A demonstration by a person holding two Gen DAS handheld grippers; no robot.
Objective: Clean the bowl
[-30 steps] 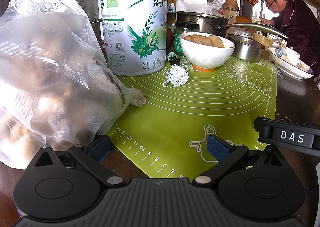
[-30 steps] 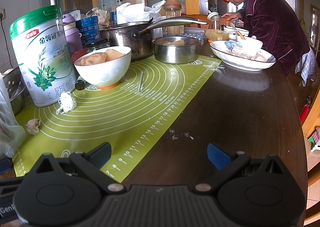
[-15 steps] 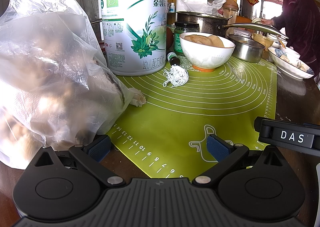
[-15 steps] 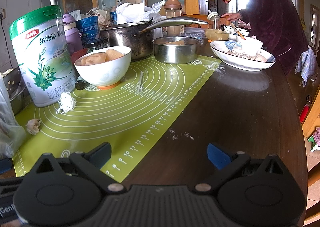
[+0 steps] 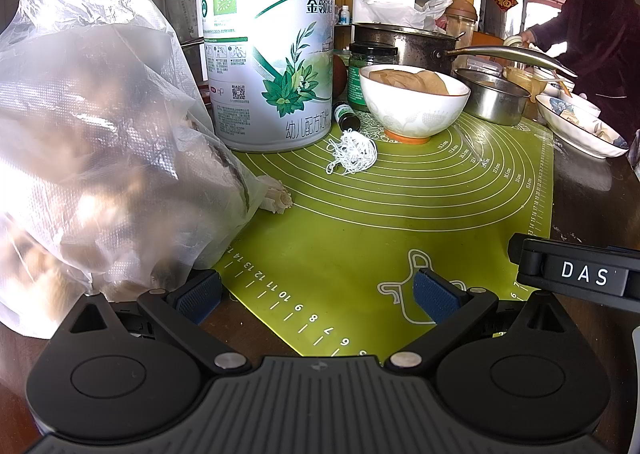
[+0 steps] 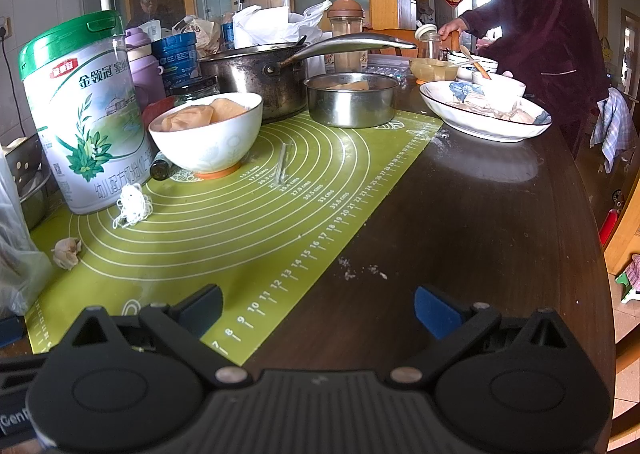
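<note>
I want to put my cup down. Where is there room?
On the bare mat between bowl and grippers, or the dark table right of it. It is crowded around the tin and pot.

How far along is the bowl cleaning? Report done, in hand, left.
Done: nothing visible. The white bowl sits on the green mat, brownish material inside. In hand: nothing; left gripper and right gripper are open and empty, well short of it. Left: reaching, gripping, cleaning.

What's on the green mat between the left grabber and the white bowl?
Mostly bare green mat. In the left wrist view, only a tangle of white string lies off the straight line between the open left gripper and the white bowl.
</note>
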